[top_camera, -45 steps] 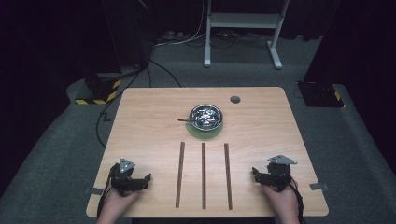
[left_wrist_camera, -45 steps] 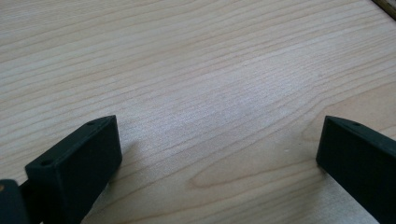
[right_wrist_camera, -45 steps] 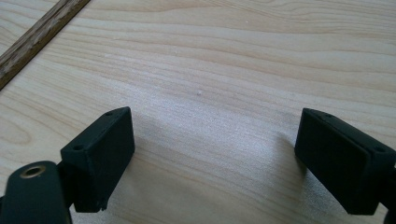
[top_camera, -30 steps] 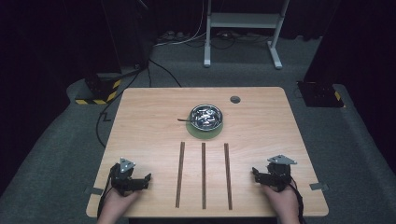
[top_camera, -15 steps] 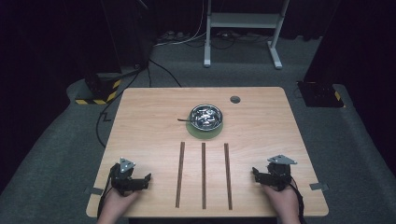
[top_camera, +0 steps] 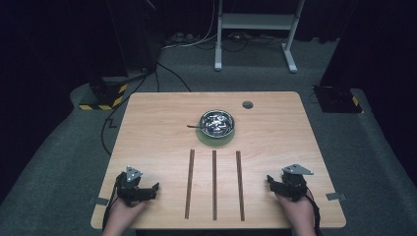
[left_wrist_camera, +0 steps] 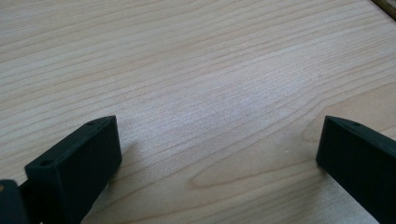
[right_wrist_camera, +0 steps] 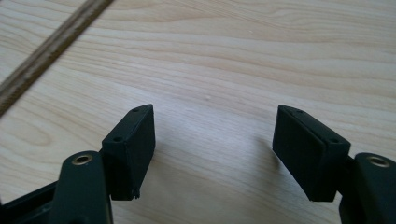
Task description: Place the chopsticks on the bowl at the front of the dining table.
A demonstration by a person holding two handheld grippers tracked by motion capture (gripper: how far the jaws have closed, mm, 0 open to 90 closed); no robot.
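On the wooden table (top_camera: 147, 132), a metal bowl (top_camera: 217, 123) of shiny pieces stands on a round green mat (top_camera: 216, 140) at the far middle. A thin dark handle (top_camera: 193, 126) pokes out of its left side. My left gripper (top_camera: 151, 191) rests at the near left corner, held by a hand. In the left gripper view its jaws (left_wrist_camera: 219, 135) stand wide apart over bare wood. My right gripper (top_camera: 271, 183) rests at the near right corner. Its jaws (right_wrist_camera: 214, 126) have just been closing, still apart with nothing between them.
Three dark strips (top_camera: 214, 184) run side by side down the near middle of the table. A small dark round spot (top_camera: 247, 104) sits near the far edge. Beyond the table stand a white frame (top_camera: 255, 22), a black-and-yellow box (top_camera: 101, 96) and cables.
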